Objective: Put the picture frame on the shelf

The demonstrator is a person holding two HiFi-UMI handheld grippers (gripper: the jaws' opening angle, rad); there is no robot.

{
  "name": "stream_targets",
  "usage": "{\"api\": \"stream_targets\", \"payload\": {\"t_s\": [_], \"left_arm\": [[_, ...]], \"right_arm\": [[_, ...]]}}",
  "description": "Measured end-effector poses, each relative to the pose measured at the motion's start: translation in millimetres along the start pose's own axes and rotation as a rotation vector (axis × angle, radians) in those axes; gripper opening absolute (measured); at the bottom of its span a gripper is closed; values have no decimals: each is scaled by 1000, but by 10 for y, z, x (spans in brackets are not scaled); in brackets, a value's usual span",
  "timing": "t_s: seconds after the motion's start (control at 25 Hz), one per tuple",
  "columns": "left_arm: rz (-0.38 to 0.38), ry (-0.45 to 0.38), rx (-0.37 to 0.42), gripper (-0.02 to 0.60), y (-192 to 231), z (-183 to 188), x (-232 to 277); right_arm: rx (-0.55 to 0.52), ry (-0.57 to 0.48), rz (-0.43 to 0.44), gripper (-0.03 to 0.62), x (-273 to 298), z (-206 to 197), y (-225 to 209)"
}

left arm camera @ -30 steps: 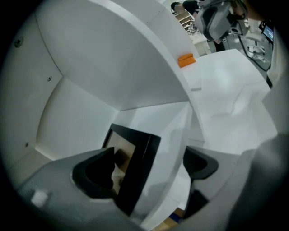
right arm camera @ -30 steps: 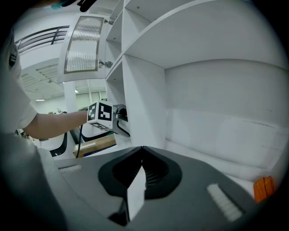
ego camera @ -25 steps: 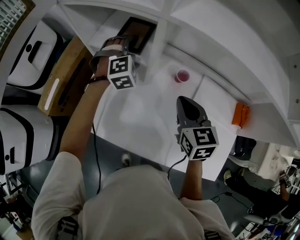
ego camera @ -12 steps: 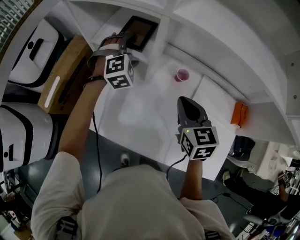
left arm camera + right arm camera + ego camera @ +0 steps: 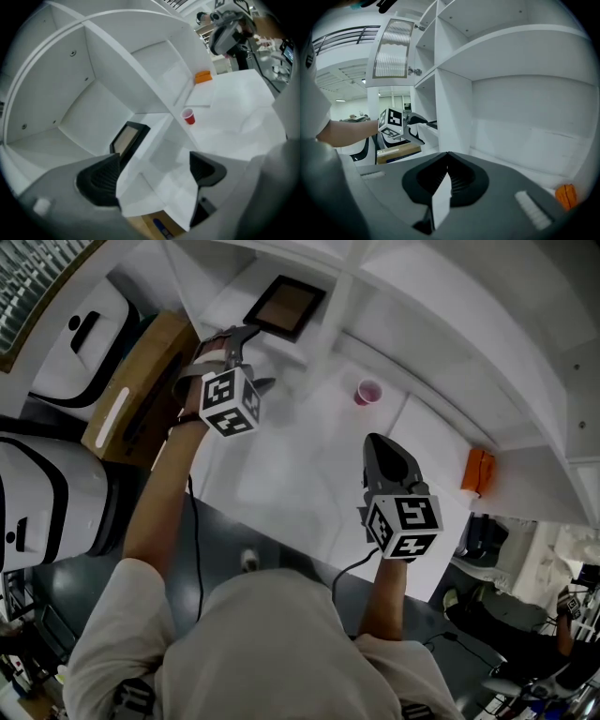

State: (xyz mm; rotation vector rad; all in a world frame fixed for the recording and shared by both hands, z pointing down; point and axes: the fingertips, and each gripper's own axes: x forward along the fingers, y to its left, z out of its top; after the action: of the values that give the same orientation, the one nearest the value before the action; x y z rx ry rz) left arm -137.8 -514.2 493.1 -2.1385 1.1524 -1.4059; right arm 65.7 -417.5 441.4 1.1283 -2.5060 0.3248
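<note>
White shelf (image 5: 441, 324) compartments fill the far side of the head view, with a white worktop (image 5: 281, 474) in front of them. The picture frame (image 5: 284, 307) sits in the left compartment, just beside the upright divider (image 5: 336, 310) (flat or leaning, I cannot tell). The left gripper (image 5: 251, 357) hovers near it without touching, and the right gripper (image 5: 386, 454) hangs over the worktop, well apart from it. A red cup (image 5: 368, 392) stands on the worktop to the right of the divider, and an orange object (image 5: 478, 470) lies at the far right.

The left gripper view shows its fingers (image 5: 101, 180) wide apart with nothing between them, and the picture frame lies beyond the left one.

The right gripper view shows its fingers (image 5: 459, 180) pressed together, holding nothing.
</note>
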Motion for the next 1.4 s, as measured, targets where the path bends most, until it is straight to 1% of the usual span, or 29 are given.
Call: {"api": "stream_targets", "payload": {"t_s": [0.12,0.2,0.4,0.48,0.56,0.76,0.92,1.08,1.2,1.28,1.4], "left_arm": [[-13,19,-19,459,-137,-78,-102],[-24,11,-54,453,-212,-94,-171],[-27,-31,-207,407,-306,-85,-374],[-27,-44,-257,385,-351,-89,-459],[-26,-40,-284,355,-417,-120,-540],[-48,-38,-361,324,-673,-206,-765],[-40,-33,-401,311,-865,-272,-965],[-16,-76,-455,253,-998,-240,-1265],[1,-104,-506,244,-1106,-222,-1506],[8,-124,-543,220,-1180,-224,-1662],[15,-149,-568,197,-1321,-234,-1890]], "right_arm": [[-8,-12,1,6,-81,32,79],[-11,-19,2,6,-133,47,129],[-26,-28,0,6,-277,58,225],[-35,-31,-3,6,-340,61,254],[-38,-38,-4,6,-400,75,283],[-45,-50,2,6,-545,65,400],[-61,-56,7,6,-659,45,522],[-73,-62,6,6,-831,20,653],[-79,-67,2,6,-991,8,754],[-84,-73,2,6,-1085,0,841],[-97,-77,5,6,-1227,-48,1017]]}}
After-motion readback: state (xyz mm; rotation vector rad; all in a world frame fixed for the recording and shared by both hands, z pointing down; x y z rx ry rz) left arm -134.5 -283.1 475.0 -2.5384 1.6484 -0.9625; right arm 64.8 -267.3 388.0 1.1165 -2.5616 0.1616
